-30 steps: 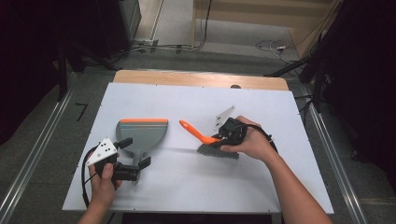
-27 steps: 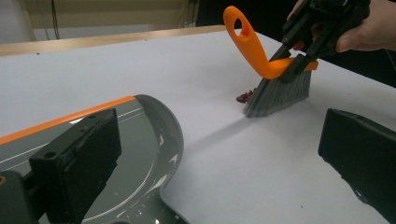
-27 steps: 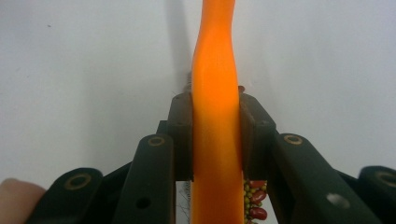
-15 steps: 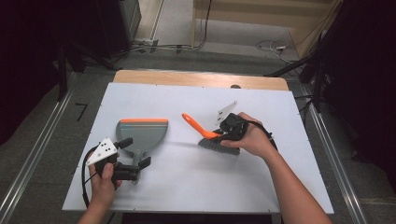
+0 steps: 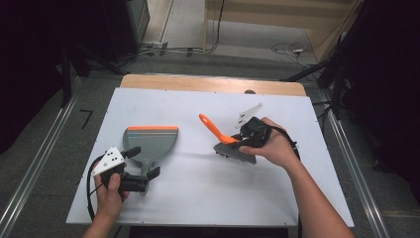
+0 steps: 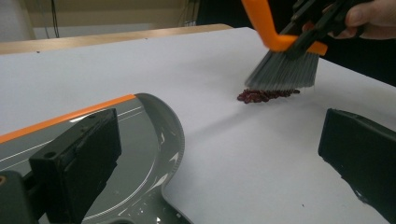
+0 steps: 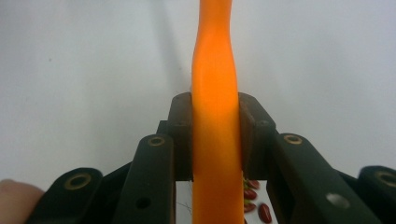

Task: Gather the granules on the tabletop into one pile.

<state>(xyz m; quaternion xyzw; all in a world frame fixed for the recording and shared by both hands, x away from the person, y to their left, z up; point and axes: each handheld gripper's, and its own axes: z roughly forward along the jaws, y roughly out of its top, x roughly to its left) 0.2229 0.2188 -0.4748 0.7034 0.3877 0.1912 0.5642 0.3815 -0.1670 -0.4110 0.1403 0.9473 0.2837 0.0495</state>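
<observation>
On the white table [image 5: 208, 198] the right gripper [image 5: 246, 136] is clamped on the orange handle of a small brush [image 5: 225, 141]; in the right gripper view the two black jaws press the handle [image 7: 215, 140] from both sides. The brush sits right of the table's middle, its handle slanting up toward the far left and its grey bristles [image 6: 282, 70] pointing down, with the tips just above a little heap of dark red beans [image 6: 266, 95] lying on the table. A few of those beans [image 7: 254, 198] also show below the handle in the right gripper view. The left gripper [image 5: 141, 176], at the near left of the table, has its jaws apart, one on each side of the handle of a grey dustpan [image 5: 151, 144] without squeezing it. The dustpan lies flat, well to the left of the brush and beans, its orange-edged lip [image 5: 151, 128] on the far side and its handle pointing toward the person
</observation>
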